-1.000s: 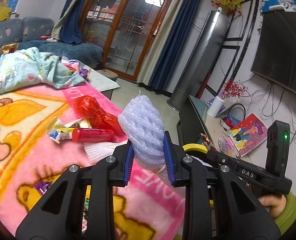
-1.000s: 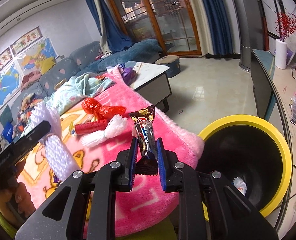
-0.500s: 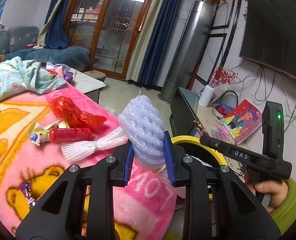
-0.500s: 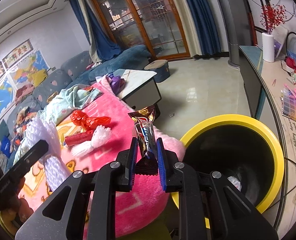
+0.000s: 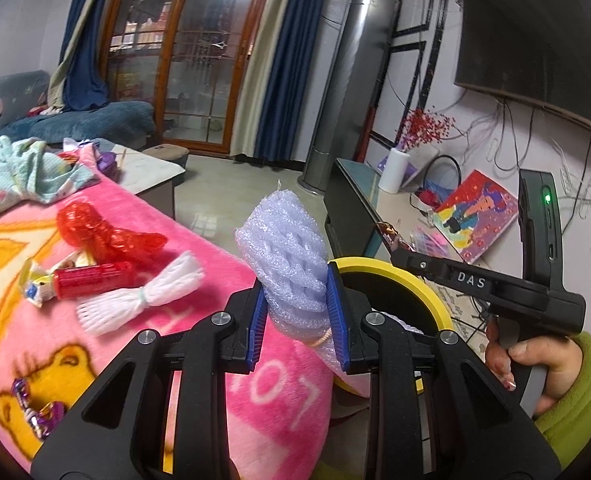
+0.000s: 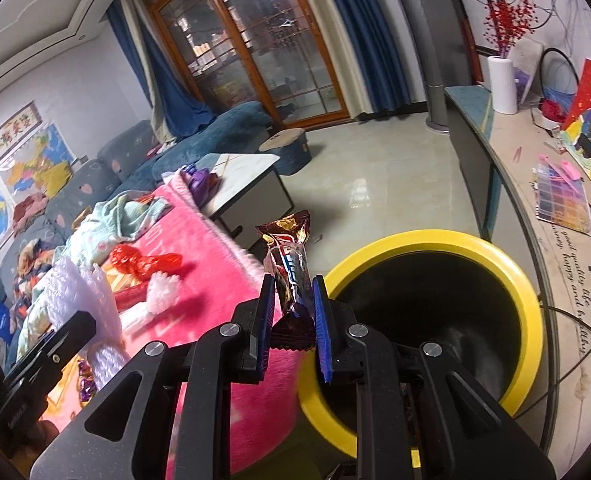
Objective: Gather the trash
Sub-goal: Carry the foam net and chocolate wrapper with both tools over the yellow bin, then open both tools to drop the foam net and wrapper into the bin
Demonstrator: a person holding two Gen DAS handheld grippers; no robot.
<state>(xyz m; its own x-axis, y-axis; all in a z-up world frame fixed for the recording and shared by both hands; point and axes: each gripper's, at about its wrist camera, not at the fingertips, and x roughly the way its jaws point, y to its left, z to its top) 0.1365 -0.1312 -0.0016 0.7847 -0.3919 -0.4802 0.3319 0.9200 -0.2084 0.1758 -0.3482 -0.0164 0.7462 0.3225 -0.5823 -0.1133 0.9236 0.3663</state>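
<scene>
Lilac foam netting (image 5: 291,256) sits pinched between the blue pads of our left gripper (image 5: 297,320), standing up out of the jaws with its tail hanging below them. Just past that gripper's right finger we see the yellow rim of the bin (image 5: 379,266), mostly hidden behind the tool. Our right gripper (image 6: 293,316) is clamped on a brown snack wrapper (image 6: 289,268), which rises upright between its pads. The bin (image 6: 531,320) lies ahead and to the right of this gripper, its dark mouth open below the right finger; something pale may lie at its bottom, though the blur leaves us unsure. To the left of both tools the pink blanket (image 5: 199,248) carries more litter: a red crinkled wrapper (image 5: 103,232), a red tube (image 5: 91,280) and a white foam net (image 5: 143,300) tied at the middle, all well ahead of the left gripper's left finger and apart from it.
</scene>
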